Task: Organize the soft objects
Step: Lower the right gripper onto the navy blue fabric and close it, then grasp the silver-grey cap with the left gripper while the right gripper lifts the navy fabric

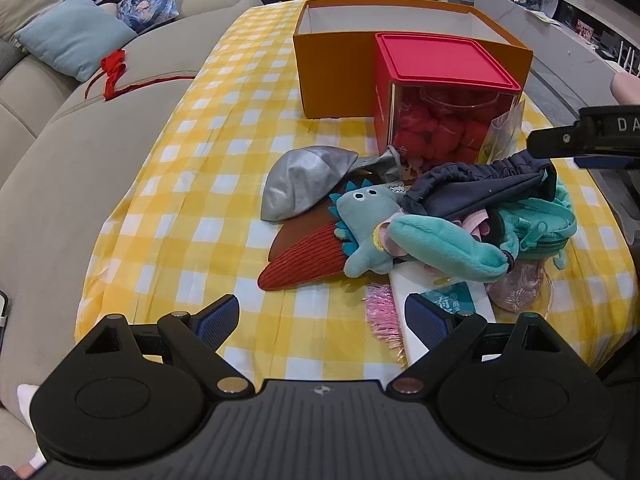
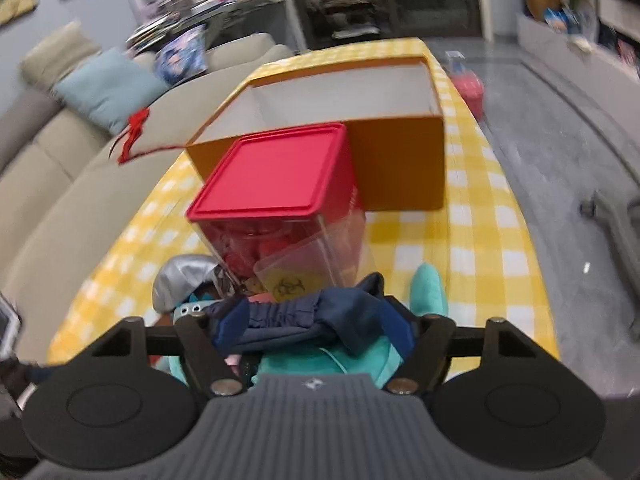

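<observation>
A pile of soft things lies on the yellow checked tablecloth (image 1: 224,184): a silver cap (image 1: 298,182), a teal dinosaur plush (image 1: 366,220), a red corduroy pouch (image 1: 304,262), a teal plush bag (image 1: 532,220) and a dark blue elastic-edged cloth (image 1: 480,188). My left gripper (image 1: 322,318) is open and empty, near the pile's front. My right gripper (image 2: 316,322) is closed around the dark blue cloth (image 2: 288,322) and lifts one end; it enters the left wrist view from the right (image 1: 540,146). An open orange box (image 1: 340,72) stands behind.
A clear container with a red lid (image 1: 444,60), full of red pompoms, stands in front of the orange box. A tissue pack (image 1: 452,300) and pink tinsel (image 1: 384,316) lie at the pile's front. A beige sofa (image 1: 60,160) with cushions runs along the left.
</observation>
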Tool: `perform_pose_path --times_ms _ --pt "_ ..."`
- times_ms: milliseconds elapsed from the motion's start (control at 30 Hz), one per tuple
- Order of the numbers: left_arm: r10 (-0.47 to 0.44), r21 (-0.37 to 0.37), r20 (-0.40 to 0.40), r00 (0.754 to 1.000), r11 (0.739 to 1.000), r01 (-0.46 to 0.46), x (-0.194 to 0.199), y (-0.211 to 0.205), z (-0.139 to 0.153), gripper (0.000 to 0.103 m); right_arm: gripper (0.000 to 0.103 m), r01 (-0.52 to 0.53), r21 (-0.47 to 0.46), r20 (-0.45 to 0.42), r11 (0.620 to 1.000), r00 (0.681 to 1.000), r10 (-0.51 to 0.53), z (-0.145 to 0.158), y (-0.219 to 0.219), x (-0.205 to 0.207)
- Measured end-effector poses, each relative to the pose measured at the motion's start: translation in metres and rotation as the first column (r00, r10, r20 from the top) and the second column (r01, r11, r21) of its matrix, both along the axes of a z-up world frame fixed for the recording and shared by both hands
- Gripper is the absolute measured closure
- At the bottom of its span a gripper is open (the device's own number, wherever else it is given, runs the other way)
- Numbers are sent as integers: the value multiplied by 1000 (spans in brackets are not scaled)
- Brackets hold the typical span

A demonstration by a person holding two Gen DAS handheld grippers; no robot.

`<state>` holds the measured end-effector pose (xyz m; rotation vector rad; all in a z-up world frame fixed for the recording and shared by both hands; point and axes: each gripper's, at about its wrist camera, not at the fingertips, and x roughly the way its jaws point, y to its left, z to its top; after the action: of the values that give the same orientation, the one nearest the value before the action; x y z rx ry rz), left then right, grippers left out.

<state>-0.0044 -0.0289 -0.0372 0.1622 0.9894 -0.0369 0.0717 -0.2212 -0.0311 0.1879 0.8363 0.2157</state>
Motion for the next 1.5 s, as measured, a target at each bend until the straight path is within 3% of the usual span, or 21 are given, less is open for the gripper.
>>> perform_pose_path --times_ms 67,167,267,333,500,533,600,667,700,767,833,900,1033,1100,1333,1500 --pt "6 1 -6 1000 1000 -6 1 0 -1 0 18 -55 -20 -12 998 998 55 -3 9 2" --pt "19 -8 -15 1000 1000 -19 2 3 -1 0 18 -121 -111 -59 986 992 115 -17 25 12" --pt "28 -16 -21 999 999 -29 2 5 -1 0 12 -194 -319 -42 928 981 191 -23 46 12" --pt "33 -19 -23 999 999 -33 3 6 -1 0 9 -238 -398 -31 886 969 247 -27 56 10" --pt "42 -39 -40 998 998 -44 4 9 -4 0 9 -279 -418 -34 865 956 292 -38 60 19" --pt "42 -44 -43 998 998 -44 4 8 -4 0 11 -287 -407 -32 867 953 301 -39 58 21" --pt "40 -53 -47 998 998 -42 5 9 -5 0 25 -304 -350 -42 886 950 309 -40 52 27" --pt "34 -63 -50 998 997 -37 5 9 -5 0 51 -301 -261 -54 917 953 297 -37 47 29" --pt "33 -68 -50 998 997 -36 5 10 -5 0 58 -291 -235 -55 927 957 286 -35 45 28" --pt "29 -79 -49 998 996 -33 5 10 -5 0 91 -265 -270 -43 926 964 264 -33 44 26" --pt "25 -99 -52 998 995 -30 6 11 -6 0 93 -246 -257 -46 935 969 242 -32 38 26" --pt "20 -140 -58 998 990 -28 6 12 -6 0 95 -233 -175 -34 957 973 230 -26 28 24" --pt "14 -242 -73 997 970 -31 10 12 -6 0 96 -187 -125 38 974 980 193 -8 11 14" --pt "1 -272 -73 997 962 -21 14 12 -6 0 96 -155 -44 66 987 985 158 1 -4 9" --pt "139 -261 -49 989 954 -147 57 36 5 0 96 -77 220 123 972 991 50 14 -43 -6" --pt "128 -133 50 991 984 -120 96 36 10 0 96 -72 293 124 953 992 37 18 -54 -9"
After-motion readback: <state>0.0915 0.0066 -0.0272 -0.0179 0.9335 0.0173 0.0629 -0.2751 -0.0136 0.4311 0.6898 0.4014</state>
